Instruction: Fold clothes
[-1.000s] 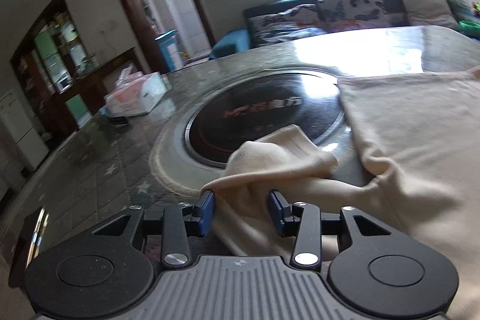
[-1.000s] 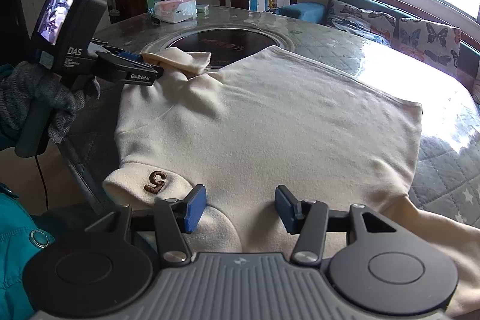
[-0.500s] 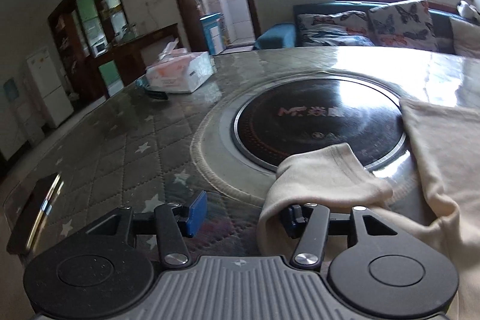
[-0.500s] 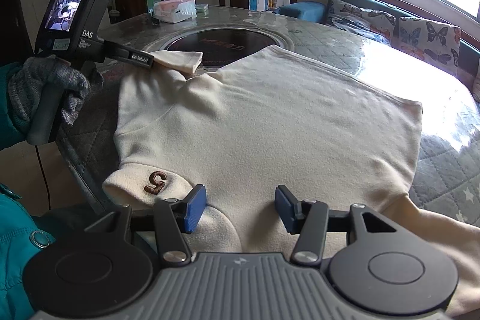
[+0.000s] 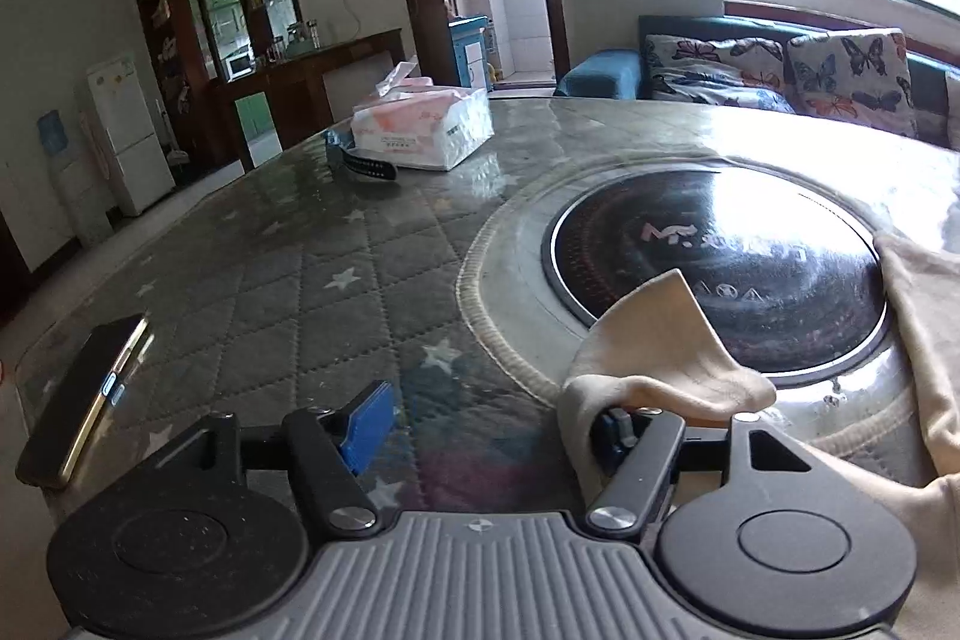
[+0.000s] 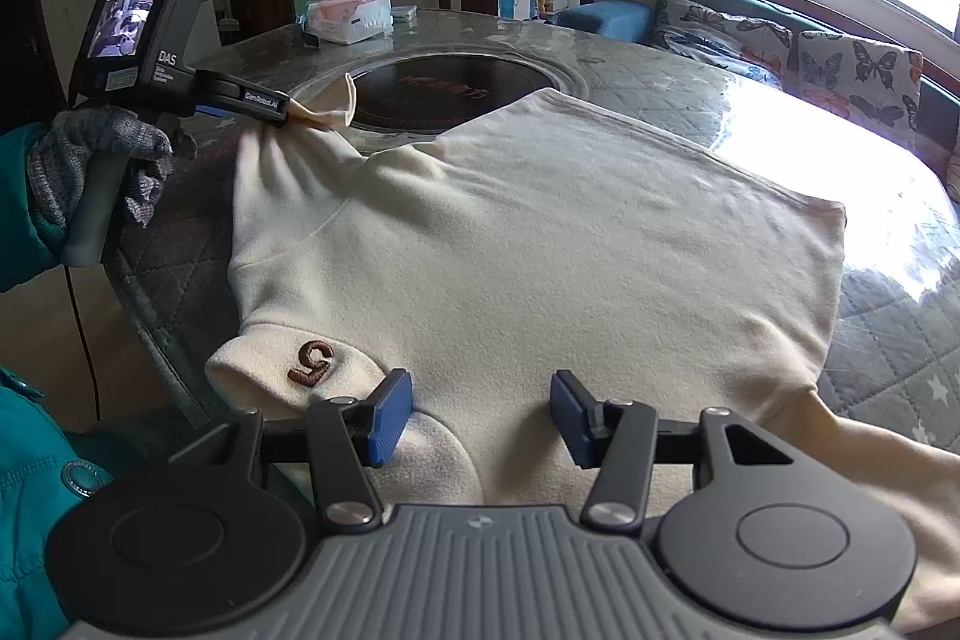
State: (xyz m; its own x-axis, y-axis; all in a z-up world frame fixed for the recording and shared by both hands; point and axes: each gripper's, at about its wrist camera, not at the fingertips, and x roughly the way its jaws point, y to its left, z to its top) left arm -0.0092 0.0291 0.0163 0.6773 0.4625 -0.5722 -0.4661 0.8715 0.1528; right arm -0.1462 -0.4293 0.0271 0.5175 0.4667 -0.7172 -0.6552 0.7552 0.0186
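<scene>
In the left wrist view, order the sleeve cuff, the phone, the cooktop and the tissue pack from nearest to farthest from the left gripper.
1. Sleeve cuff: draped over the left gripper's right finger.
2. Phone: at the left table edge.
3. Cooktop: ahead, right.
4. Tissue pack: far side, centre-left.

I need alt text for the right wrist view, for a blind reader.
A cream sweatshirt lies spread on a round table; the left gripper lifts its sleeve cuff, and the open right gripper hovers over the collar.
</scene>
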